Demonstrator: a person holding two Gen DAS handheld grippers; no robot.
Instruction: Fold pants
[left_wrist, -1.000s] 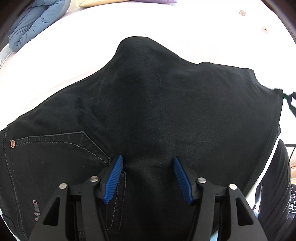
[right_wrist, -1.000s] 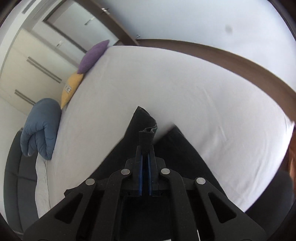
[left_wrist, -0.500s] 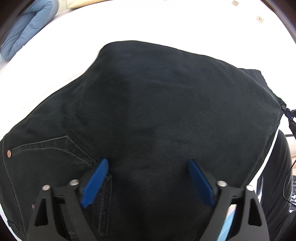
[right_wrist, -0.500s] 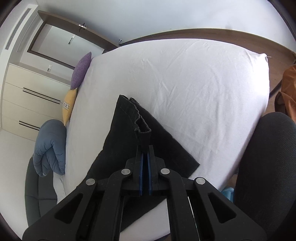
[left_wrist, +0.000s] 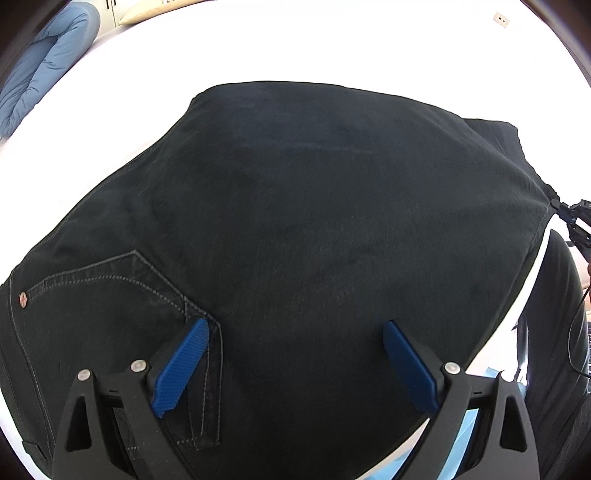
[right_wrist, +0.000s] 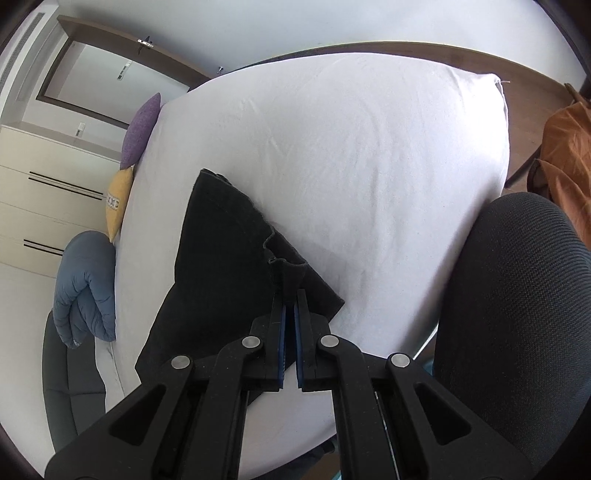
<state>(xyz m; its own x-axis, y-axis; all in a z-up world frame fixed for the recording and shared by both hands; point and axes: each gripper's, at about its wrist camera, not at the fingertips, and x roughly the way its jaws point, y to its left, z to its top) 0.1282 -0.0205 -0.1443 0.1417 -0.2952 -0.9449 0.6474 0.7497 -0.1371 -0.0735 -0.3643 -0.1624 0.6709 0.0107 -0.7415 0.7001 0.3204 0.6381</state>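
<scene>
The black jeans (left_wrist: 295, 229) are spread on the white bed sheet (right_wrist: 369, 166), close to the bed's near edge, with a folded layer covering most of the garment. In the left wrist view a stitched pocket (left_wrist: 110, 291) with a copper rivet (left_wrist: 23, 298) is seen at the lower left of the jeans, beside the fly seam.

The left gripper (left_wrist: 295, 363) is held above the jeans with its 2 blue pads (left_wrist: 181, 373) spread wide; nothing is held between them. Whether the fingertips touch the fabric cannot be told.

The right gripper (right_wrist: 290, 306) is closed narrowly, its blue pads (right_wrist: 282, 339) nearly together, and a bunched bit of the jeans' hem is pinched at the fingertips. The pinched cloth is pulled up and away from the rest of the jeans, so a taut ridge runs from the clamp back along the fabric edge. In the left wrist view this same gripper is seen at the far right corner of the jeans.

Beyond the jeans, at the bed's left side, a purple cushion (right_wrist: 142, 131), a yellow cushion (right_wrist: 118, 201) and a rolled blue quilt (right_wrist: 86, 288) are lined up. A black mesh office chair (right_wrist: 517, 314) stands just beside the bed, to the right of the jeans, with an orange cloth (right_wrist: 569, 155) behind it.
</scene>
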